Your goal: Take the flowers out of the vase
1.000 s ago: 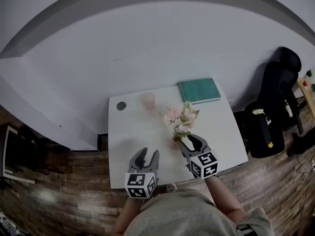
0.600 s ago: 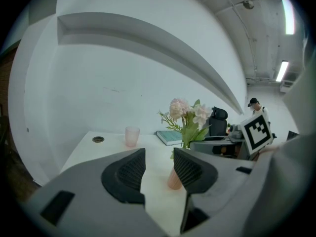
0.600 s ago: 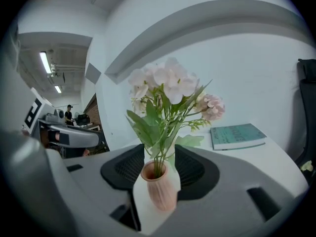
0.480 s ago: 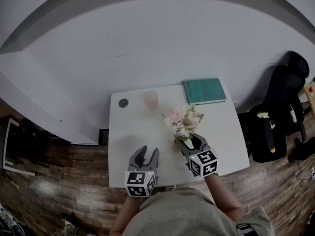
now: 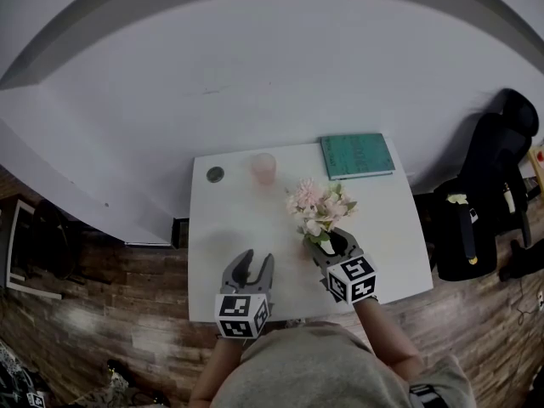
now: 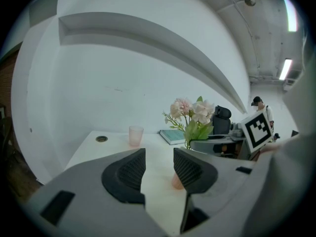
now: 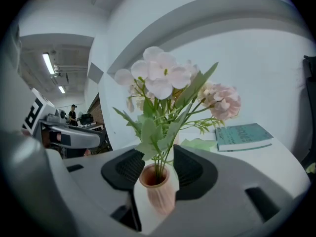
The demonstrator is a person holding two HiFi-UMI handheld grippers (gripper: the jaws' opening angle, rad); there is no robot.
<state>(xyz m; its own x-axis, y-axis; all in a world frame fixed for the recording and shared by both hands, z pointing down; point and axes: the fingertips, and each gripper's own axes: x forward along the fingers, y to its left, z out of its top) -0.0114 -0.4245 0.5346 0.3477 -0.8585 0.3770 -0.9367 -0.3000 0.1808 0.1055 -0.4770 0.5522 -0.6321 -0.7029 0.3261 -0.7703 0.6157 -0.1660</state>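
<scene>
Flowers (image 5: 319, 209) (one bunch) fill one vase (image 7: 159, 189) between the closing jaws of the right gripper (image 5: 333, 243); left gripper (image 5: 257, 266) gapes empty.

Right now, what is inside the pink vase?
The green stems of the pink and white flowers go down through the mouth of the vase. The vase wall hides their lower ends, and any water cannot be seen.

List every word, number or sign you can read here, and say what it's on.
No text is readable.
Book: cover print too blurred to read.
Left cube, right cube: black-and-white marker patterns only, no letters.
</scene>
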